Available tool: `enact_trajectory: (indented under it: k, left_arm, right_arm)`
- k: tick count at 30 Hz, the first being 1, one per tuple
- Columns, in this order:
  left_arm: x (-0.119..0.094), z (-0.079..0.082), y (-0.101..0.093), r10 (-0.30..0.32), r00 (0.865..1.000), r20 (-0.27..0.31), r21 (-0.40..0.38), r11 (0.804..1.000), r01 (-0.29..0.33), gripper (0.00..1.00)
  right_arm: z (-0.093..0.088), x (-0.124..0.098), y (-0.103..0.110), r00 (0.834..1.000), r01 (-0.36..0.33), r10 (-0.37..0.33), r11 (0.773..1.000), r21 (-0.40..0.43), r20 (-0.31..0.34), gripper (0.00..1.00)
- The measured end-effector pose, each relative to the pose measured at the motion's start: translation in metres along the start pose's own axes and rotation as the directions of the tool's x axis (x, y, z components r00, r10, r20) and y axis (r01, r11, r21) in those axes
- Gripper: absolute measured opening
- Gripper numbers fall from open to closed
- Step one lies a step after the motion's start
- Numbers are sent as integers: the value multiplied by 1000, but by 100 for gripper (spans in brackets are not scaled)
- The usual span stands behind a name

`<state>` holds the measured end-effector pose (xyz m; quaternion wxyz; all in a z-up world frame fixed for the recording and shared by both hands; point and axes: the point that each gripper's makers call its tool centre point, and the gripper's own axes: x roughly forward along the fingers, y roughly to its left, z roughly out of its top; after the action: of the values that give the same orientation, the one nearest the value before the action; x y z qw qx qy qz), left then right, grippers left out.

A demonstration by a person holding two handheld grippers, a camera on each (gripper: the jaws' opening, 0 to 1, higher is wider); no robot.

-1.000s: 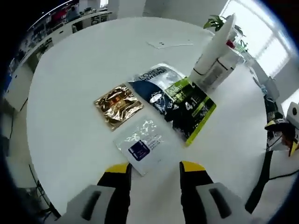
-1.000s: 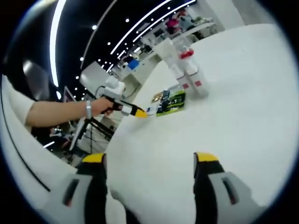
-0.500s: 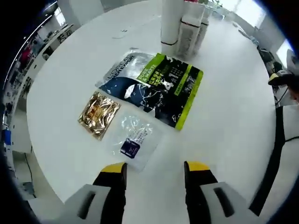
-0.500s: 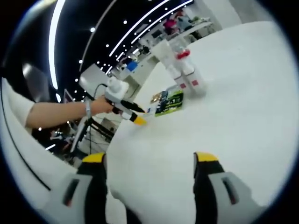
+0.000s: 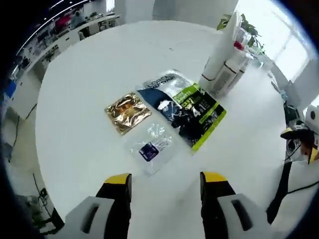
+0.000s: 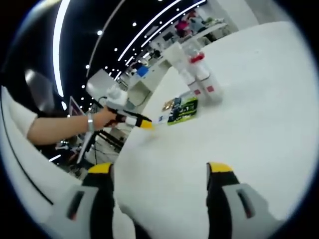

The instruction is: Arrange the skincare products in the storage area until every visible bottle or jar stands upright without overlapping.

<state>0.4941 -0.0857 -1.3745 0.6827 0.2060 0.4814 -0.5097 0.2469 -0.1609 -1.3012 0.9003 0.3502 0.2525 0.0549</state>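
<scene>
Flat sachets lie on the round white table (image 5: 89, 74): a gold foil one (image 5: 126, 111), a clear one with a blue label (image 5: 151, 148), and a large dark packet with a green stripe (image 5: 187, 108) partly over a silvery one. A tall white tube (image 5: 223, 47) and white bottles (image 5: 234, 67) stand upright behind them. My left gripper (image 5: 165, 180) hovers open above the near edge, empty. In the right gripper view, my right gripper (image 6: 159, 172) is open over bare table, far from the bottles (image 6: 197, 72) and green packet (image 6: 180, 109). The left gripper (image 6: 137, 122) shows there in a person's hand.
A green plant (image 5: 244, 22) stands beyond the tube. Desks and shelves line the room past the table's far edge (image 5: 60, 35). A person's forearm (image 6: 60, 127) reaches in from the left in the right gripper view.
The left gripper's view has swung and pulled back: the sachets now look smaller and turned. In the right gripper view the left gripper has risen slightly. Nothing on the table has moved.
</scene>
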Motion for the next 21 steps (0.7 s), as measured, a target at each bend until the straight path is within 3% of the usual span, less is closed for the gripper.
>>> enact_trajectory:
  k: [3, 4, 8, 11, 13, 14, 15, 17, 19, 21]
  left_arm:
    - [-17, 4, -7, 8, 994, 106, -9, 1000, -7, 57]
    - [-31, 3, -18, 12, 986, 165, -31, 999, -7, 57]
    - [-64, -3, -36, 20, 960, 281, -65, 998, -2, 58]
    - [-84, -6, -53, -11, 932, 364, -111, 992, 55, 60]
    - [-103, -9, -64, -13, 897, 442, -119, 990, 73, 61]
    - [-106, -9, -65, -10, 892, 453, -122, 990, 73, 61]
    - [-121, -10, -74, -9, 858, 513, -131, 987, 89, 61]
    - [-132, -12, -79, -7, 838, 546, -140, 985, 100, 62]
    - [-153, -17, -89, 12, 791, 612, -154, 983, 104, 65]
    - [-165, -21, -97, 11, 765, 644, -157, 981, 118, 68]
  right_arm:
    - [1, 1, 4, 1000, -8, 7, 1000, -24, -7, 75]
    - [3, 1, 7, 1000, -16, 15, 999, -44, -12, 75]
    - [6, 1, 15, 999, -42, 39, 995, -92, -26, 75]
    - [9, 1, 21, 998, -60, 57, 992, -115, -28, 76]
    - [13, 1, 29, 997, -79, 75, 986, -150, -29, 77]
    - [15, 0, 32, 997, -83, 80, 983, -164, -25, 77]
    - [19, -1, 35, 996, -86, 85, 980, -182, -14, 77]
    - [28, -3, 41, 995, -90, 96, 972, -217, 16, 78]
    - [37, -5, 46, 994, -88, 103, 964, -251, 48, 79]
    - [48, -8, 53, 989, -90, 120, 954, -285, 88, 81]
